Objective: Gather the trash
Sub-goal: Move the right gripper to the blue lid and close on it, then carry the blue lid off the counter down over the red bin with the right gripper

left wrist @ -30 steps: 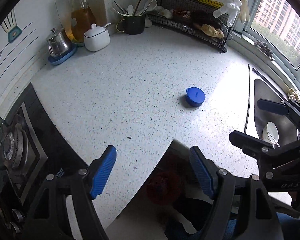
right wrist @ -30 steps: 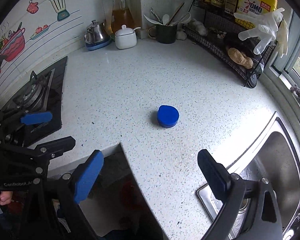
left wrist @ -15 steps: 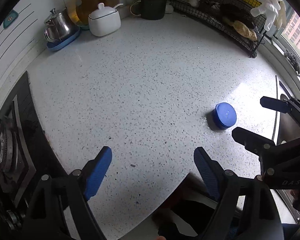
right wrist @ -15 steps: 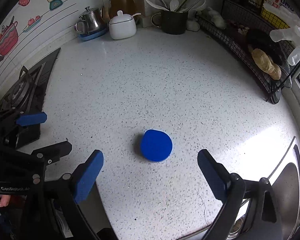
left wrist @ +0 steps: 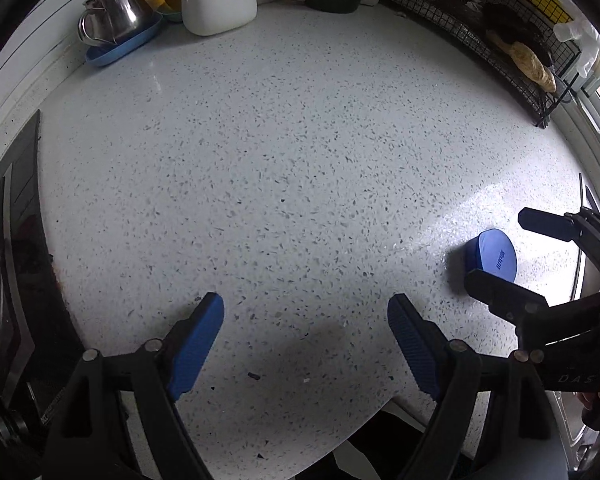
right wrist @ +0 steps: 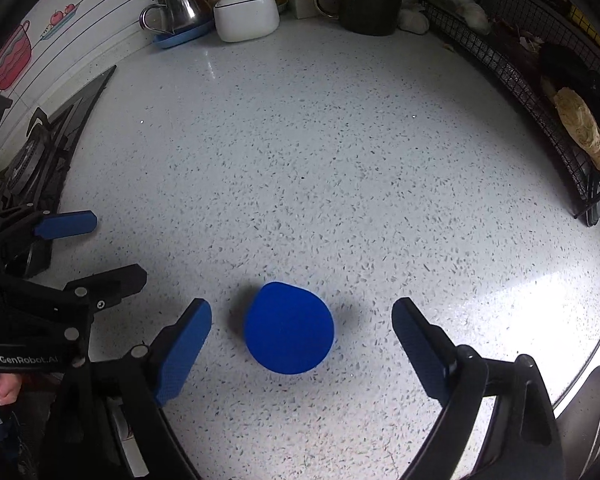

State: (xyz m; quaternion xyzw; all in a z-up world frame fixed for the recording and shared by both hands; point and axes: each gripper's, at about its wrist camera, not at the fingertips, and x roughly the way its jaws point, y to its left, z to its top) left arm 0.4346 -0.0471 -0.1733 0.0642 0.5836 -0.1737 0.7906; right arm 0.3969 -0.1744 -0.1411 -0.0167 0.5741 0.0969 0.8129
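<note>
The work surface is a white stone countertop with small grey speckles (right wrist: 340, 160), set in a kitchen corner and mostly bare in its middle. A small round blue plastic lid (right wrist: 288, 328) lies flat on it, close to the front edge. The right gripper (right wrist: 302, 332) points steeply down over this lid; its jaws have just been closing a little, yet they are wide apart, with the lid between the blue pads and touching neither. The left gripper (left wrist: 306, 320) stands wide open above bare countertop, with nothing between its jaws, and the lid is off to its right. At the back wall stand a shiny steel teapot on a blue saucer (right wrist: 176, 4), a white ceramic lidded pot (right wrist: 246, 16) and a dark green mug full of utensils (right wrist: 370, 6). A black wire rack (right wrist: 540, 92) runs along the right side. A black gas hob (right wrist: 40, 148) is at the left, and a steel sink (right wrist: 596, 392) at the lower right.
</note>
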